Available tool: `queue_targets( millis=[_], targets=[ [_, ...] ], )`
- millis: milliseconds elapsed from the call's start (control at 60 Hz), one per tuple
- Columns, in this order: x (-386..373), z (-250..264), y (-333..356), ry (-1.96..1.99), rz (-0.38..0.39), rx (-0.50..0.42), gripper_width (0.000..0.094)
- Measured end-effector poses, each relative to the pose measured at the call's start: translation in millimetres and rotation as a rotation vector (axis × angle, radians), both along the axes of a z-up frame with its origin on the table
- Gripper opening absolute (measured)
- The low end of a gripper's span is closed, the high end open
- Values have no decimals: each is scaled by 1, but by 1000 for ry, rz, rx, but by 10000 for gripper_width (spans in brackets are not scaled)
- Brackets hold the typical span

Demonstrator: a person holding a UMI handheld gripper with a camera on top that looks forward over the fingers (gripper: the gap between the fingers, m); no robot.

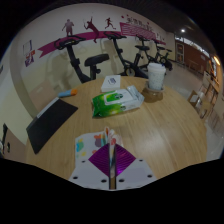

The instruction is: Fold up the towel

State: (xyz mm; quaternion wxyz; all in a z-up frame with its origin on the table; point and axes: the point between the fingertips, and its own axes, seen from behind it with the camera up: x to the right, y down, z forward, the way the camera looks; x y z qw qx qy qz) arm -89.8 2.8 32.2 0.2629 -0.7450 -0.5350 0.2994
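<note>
Gripper (110, 165) fingers are pressing together, pinching a small white towel (92, 158) above the wooden table's (150, 125) near edge.

One wipes pack (117, 100) and one black mat (50, 124) lie on the surface (150, 135), one white jug (156, 77) stands there, and two exercise bikes (92, 64) wait behind.

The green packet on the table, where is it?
In the gripper view, the green packet lies on the wooden table, beyond the gripper, just before a small white packet.
</note>
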Motion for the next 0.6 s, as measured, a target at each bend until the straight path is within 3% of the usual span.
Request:
queue_targets(
  millis=[67,200,233,283,400,600],
  targets=[
    [0,-7,-2,-7,14,-1,122],
    [13,11,-1,-19,44,34,882],
    [20,28,-2,1,50,53,818],
    [34,57,-3,22,56,81,856],
    [87,135,-12,38,78,152,850],
    [184,219,-32,48,49,158,854]
  ],
)
